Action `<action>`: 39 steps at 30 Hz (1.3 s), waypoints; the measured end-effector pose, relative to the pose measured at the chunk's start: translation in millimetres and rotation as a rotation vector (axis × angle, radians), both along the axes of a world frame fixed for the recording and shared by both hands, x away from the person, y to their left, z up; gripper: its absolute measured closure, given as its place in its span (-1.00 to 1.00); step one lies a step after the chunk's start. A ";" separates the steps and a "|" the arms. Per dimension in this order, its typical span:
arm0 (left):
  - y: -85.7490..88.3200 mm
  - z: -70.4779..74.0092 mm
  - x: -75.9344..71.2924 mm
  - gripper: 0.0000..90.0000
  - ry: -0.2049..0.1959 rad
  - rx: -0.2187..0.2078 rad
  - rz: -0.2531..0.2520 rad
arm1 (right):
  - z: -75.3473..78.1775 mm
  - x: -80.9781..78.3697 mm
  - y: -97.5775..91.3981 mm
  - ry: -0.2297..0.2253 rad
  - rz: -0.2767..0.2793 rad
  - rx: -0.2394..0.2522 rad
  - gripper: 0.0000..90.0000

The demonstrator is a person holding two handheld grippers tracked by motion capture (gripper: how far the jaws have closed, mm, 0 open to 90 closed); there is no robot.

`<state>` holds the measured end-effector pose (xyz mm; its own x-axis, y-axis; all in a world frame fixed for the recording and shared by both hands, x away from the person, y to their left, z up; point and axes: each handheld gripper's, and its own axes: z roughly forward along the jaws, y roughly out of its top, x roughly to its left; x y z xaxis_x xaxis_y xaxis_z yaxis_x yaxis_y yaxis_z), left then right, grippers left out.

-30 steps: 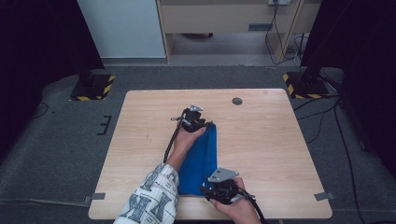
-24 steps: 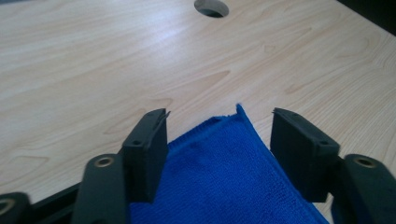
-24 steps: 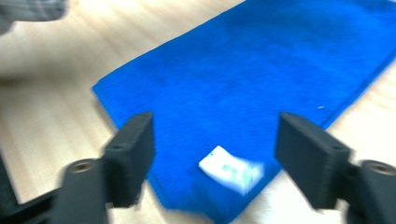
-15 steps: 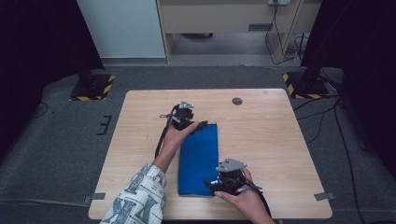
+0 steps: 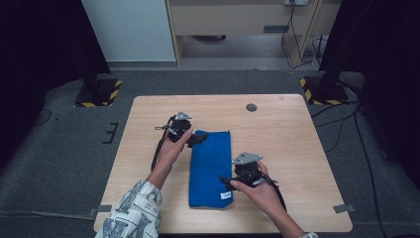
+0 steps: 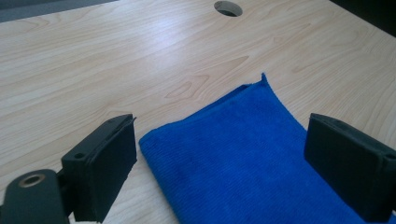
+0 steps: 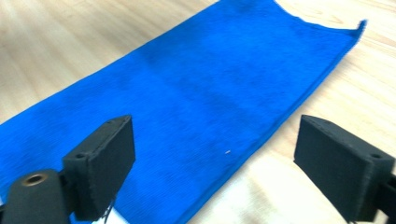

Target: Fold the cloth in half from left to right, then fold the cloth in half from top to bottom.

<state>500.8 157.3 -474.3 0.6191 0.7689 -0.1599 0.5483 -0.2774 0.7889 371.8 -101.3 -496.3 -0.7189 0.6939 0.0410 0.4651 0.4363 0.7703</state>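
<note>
Both tongs, left (image 5: 197, 139) and right (image 5: 227, 181), have just been opening and stand released, nothing pinched. Between them lies the blue cloth (image 5: 211, 168) (soft ribbed microfibre), a folded rectangle mid-surface (image 5: 292, 144), long axis running near edge to far edge.

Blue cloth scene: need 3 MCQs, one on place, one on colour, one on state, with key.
1. Where does the blue cloth lie?
A. on the floor
B. on the table, between the two grippers
C. draped over a chair
2. What colour is the tag at the cloth's near corner?
A. white
B. red
C. green
3. How are the left gripper and right gripper?
A. both clamped on the cloth
B. one clamped
C. both open, holding nothing

B: the high view shows it flat on the wood. A: a pale tag shows there. C: both gripper views show the jaws apart.
</note>
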 end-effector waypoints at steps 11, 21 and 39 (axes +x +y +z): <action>9.2 -4.6 -5.5 -0.77 -0.022 0.050 0.012 | 0.3 38.1 -0.7 0.018 -0.031 0.000 -0.55; 18.4 -8.9 -3.1 -0.71 -0.003 0.041 0.019 | 9.5 81.7 7.9 0.018 -0.054 -0.018 -0.42; 0.3 -38.7 17.5 -0.44 0.009 0.083 0.018 | -8.5 149.2 7.1 0.066 -0.157 0.030 0.26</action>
<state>518.3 157.6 -513.1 0.6040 0.7906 -0.1005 0.5607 -0.3319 0.7586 521.0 -94.2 -504.8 -0.5970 0.7950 0.1073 0.5757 0.3314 0.7475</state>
